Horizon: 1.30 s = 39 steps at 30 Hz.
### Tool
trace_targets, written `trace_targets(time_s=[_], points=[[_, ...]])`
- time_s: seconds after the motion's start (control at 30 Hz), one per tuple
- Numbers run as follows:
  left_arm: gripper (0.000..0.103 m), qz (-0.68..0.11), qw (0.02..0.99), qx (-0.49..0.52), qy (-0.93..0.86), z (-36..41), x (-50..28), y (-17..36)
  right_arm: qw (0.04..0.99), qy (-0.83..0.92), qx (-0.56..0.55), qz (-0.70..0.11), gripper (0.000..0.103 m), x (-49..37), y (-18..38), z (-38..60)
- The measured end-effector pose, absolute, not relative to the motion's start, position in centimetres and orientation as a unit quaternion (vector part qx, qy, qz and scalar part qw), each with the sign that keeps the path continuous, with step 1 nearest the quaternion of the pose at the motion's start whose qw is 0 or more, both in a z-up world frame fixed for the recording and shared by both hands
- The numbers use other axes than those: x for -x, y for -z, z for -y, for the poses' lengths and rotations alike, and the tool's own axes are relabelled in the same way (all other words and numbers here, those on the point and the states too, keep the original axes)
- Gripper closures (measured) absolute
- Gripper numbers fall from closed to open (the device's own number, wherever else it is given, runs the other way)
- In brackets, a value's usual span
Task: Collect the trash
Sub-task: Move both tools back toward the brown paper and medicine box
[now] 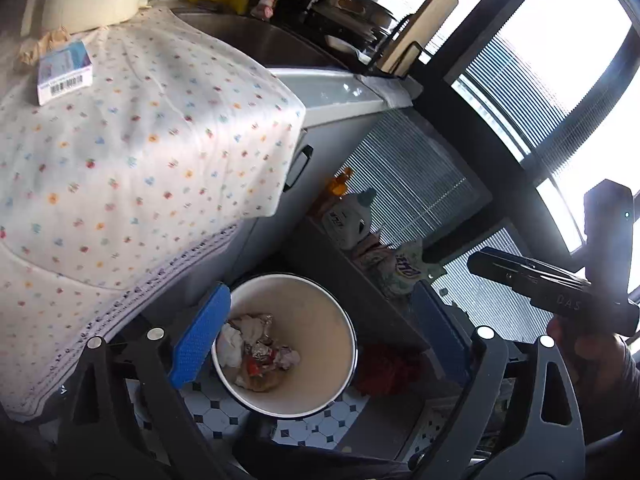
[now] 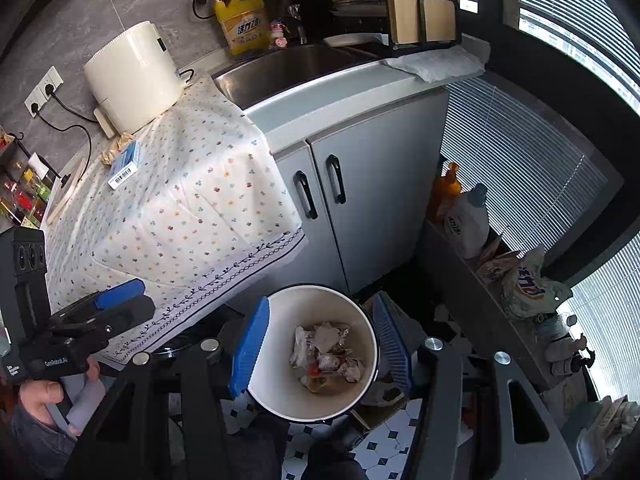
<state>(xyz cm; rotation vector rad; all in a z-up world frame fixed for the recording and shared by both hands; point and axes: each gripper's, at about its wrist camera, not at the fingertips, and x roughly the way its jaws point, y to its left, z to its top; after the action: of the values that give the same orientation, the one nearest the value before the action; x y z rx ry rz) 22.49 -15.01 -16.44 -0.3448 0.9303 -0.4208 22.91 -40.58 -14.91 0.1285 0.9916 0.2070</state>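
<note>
Both grippers hang right over the bin, blue pads spread wide and nothing between them. From the right wrist view, the right gripper (image 2: pixel 320 344) frames the white bin (image 2: pixel 280 396) on the tiled floor (image 2: pixel 384 452); its left pad overlaps the bin's rim, its right pad sits just past the far edge. The left gripper (image 1: pixel 320 336) looks down on the same bin (image 1: pixel 320 320) from the other side, jaws equally wide, empty.

Biggest thing in sight is the flowered tablecloth (image 2: pixel 188 208) draped over the counter, its patterned hem hanging just above the bin. On it stands a cream-coloured appliance (image 2: pixel 136 76) against the wall, and nearer the edge lies a small blue box (image 2: pixel 125 164) with a barcode label, with a bit of crumpled tan paper (image 2: pixel 114 148) touching its far end.

Down in the bin sits the trash (image 2: pixel 326 350): scrunched white tissue, silvery foil, something red, all heaped at the bottom. Beside the cloth, the steel sink (image 2: pixel 288 68) and grey cabinet doors (image 2: pixel 360 200). A yellow detergent jug (image 2: pixel 244 20) stands behind the sink.
</note>
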Motion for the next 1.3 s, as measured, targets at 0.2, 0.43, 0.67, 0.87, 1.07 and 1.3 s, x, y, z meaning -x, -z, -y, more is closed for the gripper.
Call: trace_targets(time_s=[0.2,0.43,0.67,0.87,1.07,1.3], points=[[0.006,-0.404,0.892,0.157,0.129,8.2,-22.0,12.2,0.883,-0.134,-0.058,-0.445,0.032,-24.6,13.1,36.2],[0.006,-0.36,0.917,0.167,0.047,0.4,-20.8,8.3,0.894,-0.172,-0.055,-0.411,0.02,-27.1,10.5,30.3],[0.006,-0.336,0.924,0.183,0.0,-5.6,-20.1,6.8,0.897,-0.199,-0.048,-0.391,0.01,-29.1,8.7,24.9],[0.006,-0.322,0.928,0.185,-0.014,-9.0,-20.0,6.1,0.899,-0.212,-0.043,-0.381,0.008,-30.4,7.8,20.7],[0.006,-0.313,0.931,0.187,-0.025,-12.3,-20.2,6.1,0.896,-0.222,-0.039,-0.383,0.008,-31.7,7.9,16.7],[0.006,-0.303,0.931,0.202,-0.032,-16.2,-21.0,6.8,0.895,-0.228,-0.022,-0.382,0.008,-33.4,7.7,12.0]])
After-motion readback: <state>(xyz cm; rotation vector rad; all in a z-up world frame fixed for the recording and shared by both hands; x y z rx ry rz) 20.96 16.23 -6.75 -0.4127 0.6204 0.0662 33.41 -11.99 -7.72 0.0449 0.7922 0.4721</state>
